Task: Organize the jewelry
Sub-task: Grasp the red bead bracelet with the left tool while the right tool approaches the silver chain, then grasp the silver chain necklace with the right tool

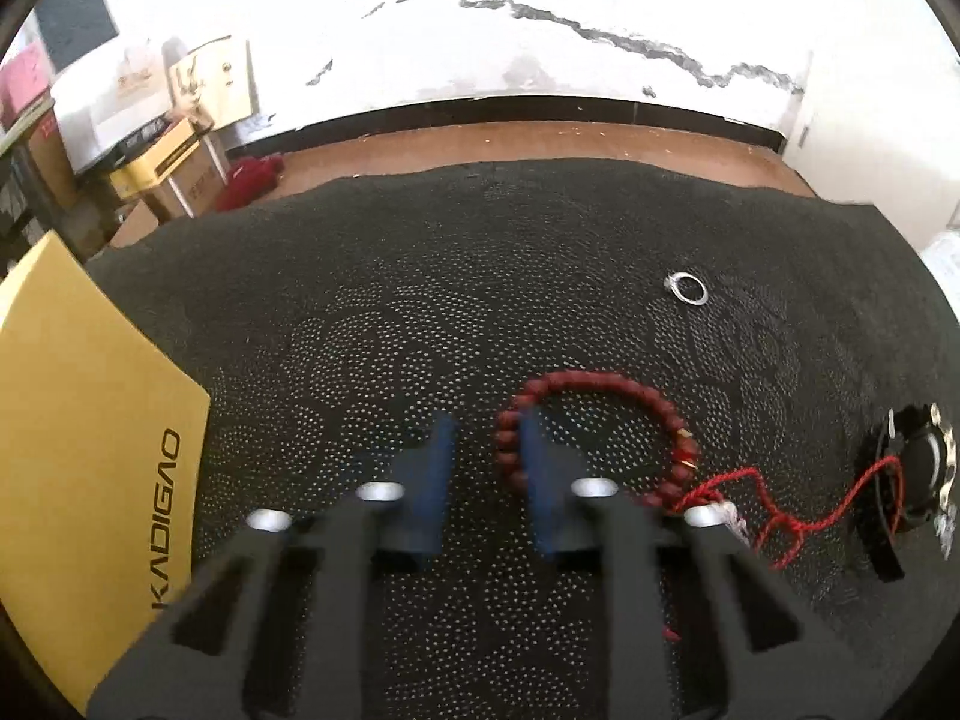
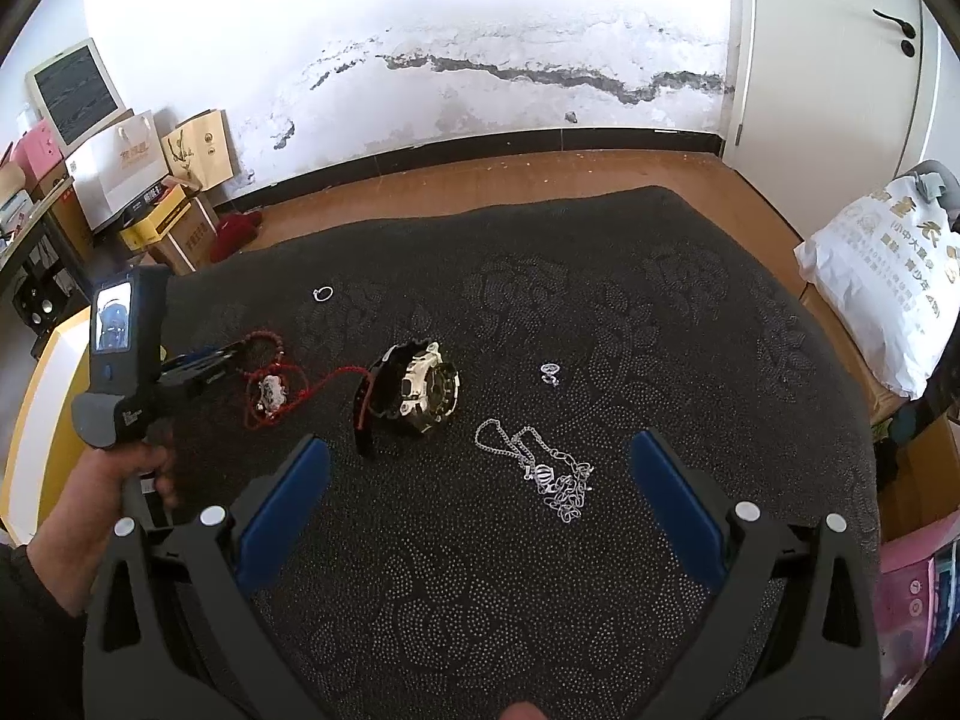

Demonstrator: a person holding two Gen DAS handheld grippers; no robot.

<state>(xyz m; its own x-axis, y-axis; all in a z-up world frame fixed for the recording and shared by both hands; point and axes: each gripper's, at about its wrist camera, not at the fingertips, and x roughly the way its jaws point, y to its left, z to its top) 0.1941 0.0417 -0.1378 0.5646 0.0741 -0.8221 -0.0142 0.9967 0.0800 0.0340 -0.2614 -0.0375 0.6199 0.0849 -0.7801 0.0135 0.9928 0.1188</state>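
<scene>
A dark red bead bracelet [image 1: 600,381] [image 2: 264,336] lies on the black patterned cloth [image 1: 420,270]. My left gripper [image 1: 486,426] [image 2: 231,354] points down at it. Its blue jaws are drawn close around the bracelet's left arc, and the beads rest against the right pad; this spot is blurred. A red cord with a white pendant [image 1: 780,516] [image 2: 273,393] trails to the right, towards a black and white watch [image 1: 918,468] [image 2: 420,387]. A silver ring [image 1: 689,288] [image 2: 323,293] lies farther back. My right gripper [image 2: 480,441] hovers open, with nothing between its fingers, near a silver chain [image 2: 552,474].
A yellow box [image 1: 78,450] sits at the cloth's left edge. A small silver piece [image 2: 549,373] lies right of the watch. A hand [image 2: 120,480] holds the left gripper's handle. A white bag [image 2: 882,276] stands on the floor to the right, and boxes and bags are stacked at the back left.
</scene>
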